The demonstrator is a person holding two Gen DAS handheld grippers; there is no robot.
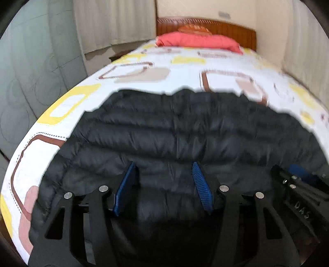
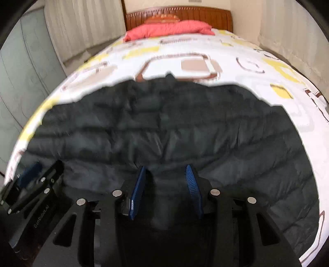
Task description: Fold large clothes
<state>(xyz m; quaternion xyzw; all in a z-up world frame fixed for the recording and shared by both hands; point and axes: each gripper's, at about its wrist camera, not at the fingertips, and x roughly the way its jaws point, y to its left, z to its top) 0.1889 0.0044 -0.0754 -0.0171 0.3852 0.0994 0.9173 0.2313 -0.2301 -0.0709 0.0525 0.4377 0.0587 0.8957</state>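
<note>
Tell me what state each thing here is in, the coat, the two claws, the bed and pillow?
black puffer jacket: spread out flat on the bed, not yet folded.
left gripper: open, over the jacket's near edge, holding nothing.
right gripper: open, over the near edge too, holding nothing.
bed: covered by a patterned sheet.
red pillow: lying at the headboard.

Puffer jackets: one, a black quilted puffer jacket [image 1: 174, 139] [image 2: 164, 127] spread across the bed.
Grippers: two, the left gripper [image 1: 163, 180] [image 2: 30, 178] and the right gripper [image 2: 166, 182] [image 1: 298, 180], each with its jaws apart.
Blue finger pads: two per gripper, four in all.
Beds: one, a bed [image 1: 185, 69] [image 2: 236, 67] under a white patterned cover.
Pillows: one coral-red pillow [image 1: 197, 40] [image 2: 168, 29], with a blurred orange thing behind it I cannot make out.
Headboards: one wooden headboard [image 1: 232, 30] [image 2: 205, 17].
Curtains: two sets, left and right.
</note>
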